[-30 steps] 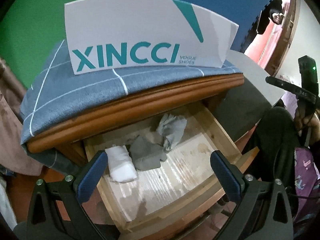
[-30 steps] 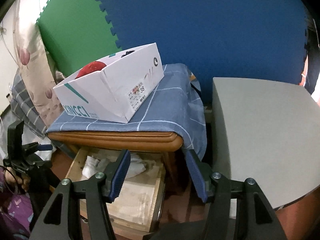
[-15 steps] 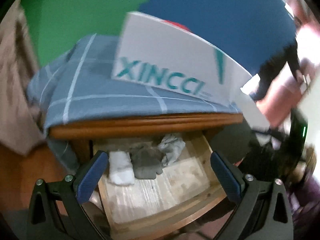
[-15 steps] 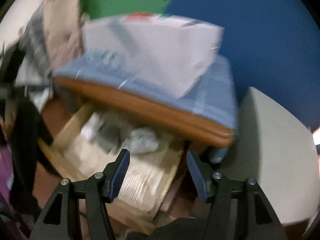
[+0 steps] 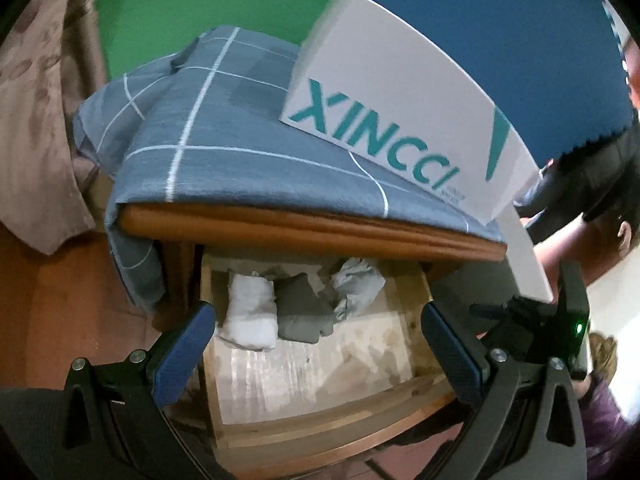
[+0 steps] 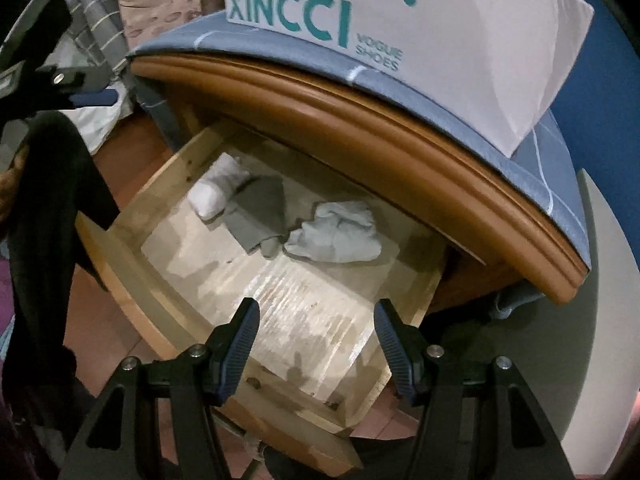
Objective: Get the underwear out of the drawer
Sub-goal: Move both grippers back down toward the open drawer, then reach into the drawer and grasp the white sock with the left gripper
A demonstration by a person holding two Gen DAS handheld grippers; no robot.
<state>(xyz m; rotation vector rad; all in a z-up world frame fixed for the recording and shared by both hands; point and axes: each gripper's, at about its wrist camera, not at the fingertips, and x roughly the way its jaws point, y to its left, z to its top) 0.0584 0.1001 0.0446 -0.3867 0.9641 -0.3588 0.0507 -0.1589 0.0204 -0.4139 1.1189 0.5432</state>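
While both claws stand spread and empty, the right claw (image 6: 316,336) hangs over the bare front of the open drawer (image 6: 132,280) and the left claw (image 5: 316,344) hovers at its near rim. Three bundles lie at the back, partly under the nightstand: white roll (image 6: 216,192), grey fold (image 6: 260,216), pale wad (image 6: 336,232). Judged a reach step: next, one claw must go deeper and pinch cloth.

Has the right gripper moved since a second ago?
Yes. The right gripper has come in over the open drawer; earlier it faced the cabinet's corner, and now its open jaws frame the drawer floor below the clothes.
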